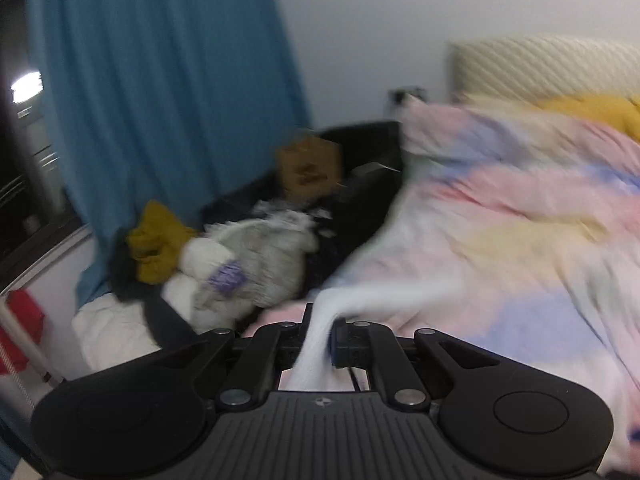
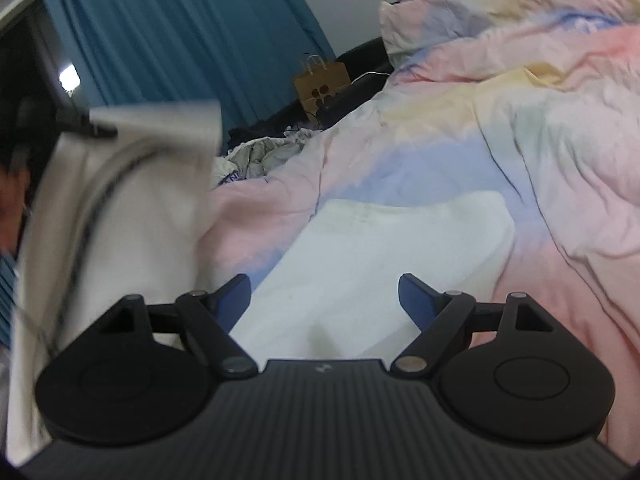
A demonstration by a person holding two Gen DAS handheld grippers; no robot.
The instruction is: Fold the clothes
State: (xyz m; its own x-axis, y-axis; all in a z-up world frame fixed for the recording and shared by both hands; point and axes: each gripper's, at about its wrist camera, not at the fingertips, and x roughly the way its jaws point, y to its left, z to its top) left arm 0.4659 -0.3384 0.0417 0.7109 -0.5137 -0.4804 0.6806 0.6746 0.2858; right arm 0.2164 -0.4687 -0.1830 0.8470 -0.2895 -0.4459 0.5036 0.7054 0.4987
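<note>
My left gripper (image 1: 322, 330) is shut on a white garment (image 1: 384, 296), which stretches up and to the right over the pastel duvet (image 1: 520, 200). In the right wrist view the same white garment (image 2: 120, 216) hangs lifted at the left, blurred. My right gripper (image 2: 325, 294) is open and empty, just above a folded white garment (image 2: 384, 248) that lies flat on the duvet (image 2: 520, 120).
A heap of unfolded clothes (image 1: 248, 264) with a mustard item (image 1: 156, 240) lies at the bed's left side. A brown paper bag (image 2: 320, 88) stands by the blue curtain (image 2: 180, 32). A padded headboard (image 1: 540, 64) is at the far right.
</note>
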